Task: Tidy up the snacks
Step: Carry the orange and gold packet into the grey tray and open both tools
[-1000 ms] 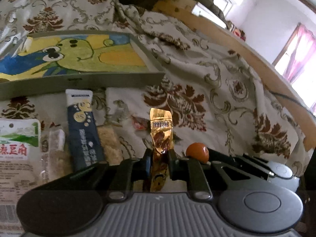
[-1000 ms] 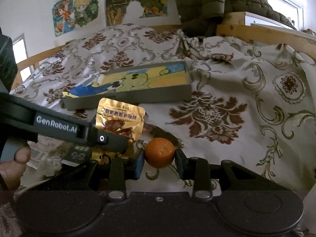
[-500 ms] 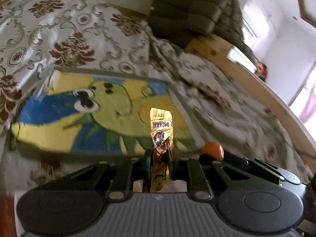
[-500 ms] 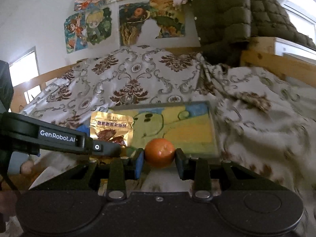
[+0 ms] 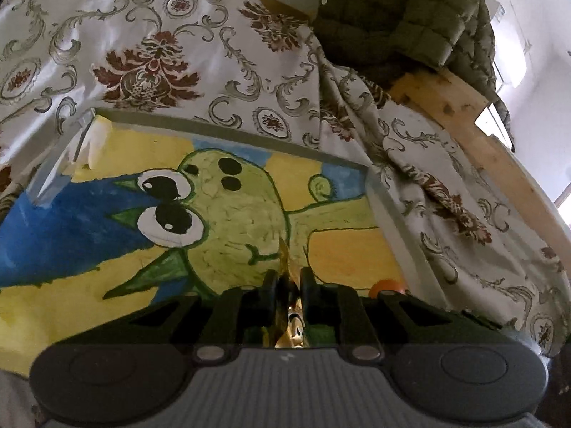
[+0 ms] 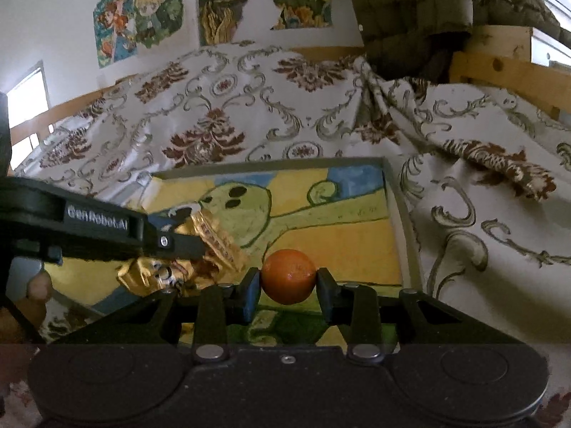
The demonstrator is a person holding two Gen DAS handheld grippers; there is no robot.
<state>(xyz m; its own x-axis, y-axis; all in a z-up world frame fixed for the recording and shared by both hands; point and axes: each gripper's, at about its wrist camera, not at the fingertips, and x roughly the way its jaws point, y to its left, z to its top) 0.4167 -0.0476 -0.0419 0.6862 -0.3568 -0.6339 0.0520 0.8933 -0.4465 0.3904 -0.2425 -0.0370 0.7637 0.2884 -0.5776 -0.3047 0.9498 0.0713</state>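
Gold snack packet [image 6: 200,249] is clamped in left gripper [image 5: 287,285]; orange [image 6: 289,275] in right gripper [image 6: 288,285]; tray [image 6: 399,221] bottom lies toward twelve o'clock, below both.

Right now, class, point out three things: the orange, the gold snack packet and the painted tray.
orange [image 6: 288,275]: right wrist view, middle of its front skin.
gold snack packet [image 6: 217,240]: right wrist view, crumpled upper part.
painted tray [image 6: 403,214]: right wrist view, right rim.
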